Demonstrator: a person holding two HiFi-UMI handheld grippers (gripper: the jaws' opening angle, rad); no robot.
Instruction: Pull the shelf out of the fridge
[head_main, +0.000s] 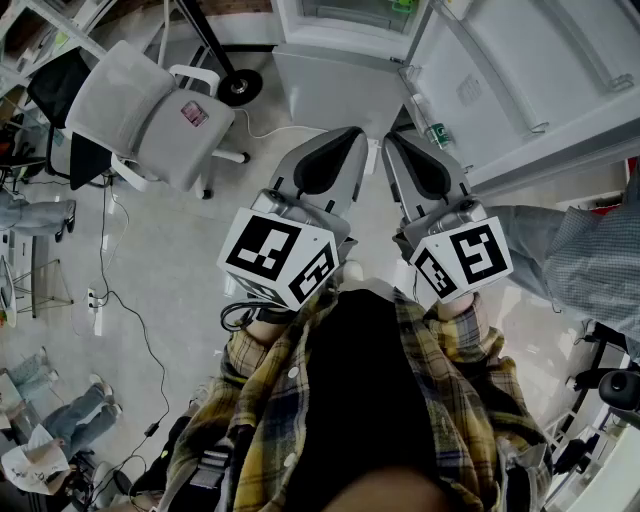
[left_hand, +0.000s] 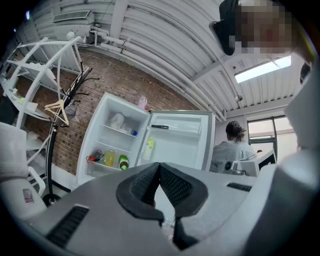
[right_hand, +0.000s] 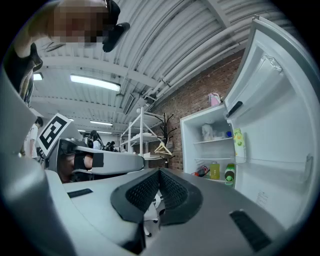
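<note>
Across the floor from the person, the fridge (left_hand: 116, 137) stands with its door (left_hand: 182, 142) swung wide. The shelves sit inside it, well apart from both tools. The upper shelf (left_hand: 118, 131) carries a pale bag (left_hand: 116, 120) and something small and blue, the lower shelf (left_hand: 112, 146) looks bare, and a few bottles (left_hand: 109, 158) stand on the bottom below it. Both claws are closed on nothing: the left gripper (left_hand: 160, 167) has its ribbed pads pressed tip to tip, and so does the right gripper (right_hand: 160, 172), each held up in front of the person's chest and pointed toward the open cabinet. Either shelf looks to me like a thin, stiff panel, light enough for one hand. I cannot tell from here whether it is glass or plastic, so I would treat it as breakable and smooth under the pads. The front edge is the only place on offer; a pinch near its middle, or one claw toward each end, should keep it from twisting on its side ledges. The loaded one would want a level, slow pull — that bag could slide off.
</note>
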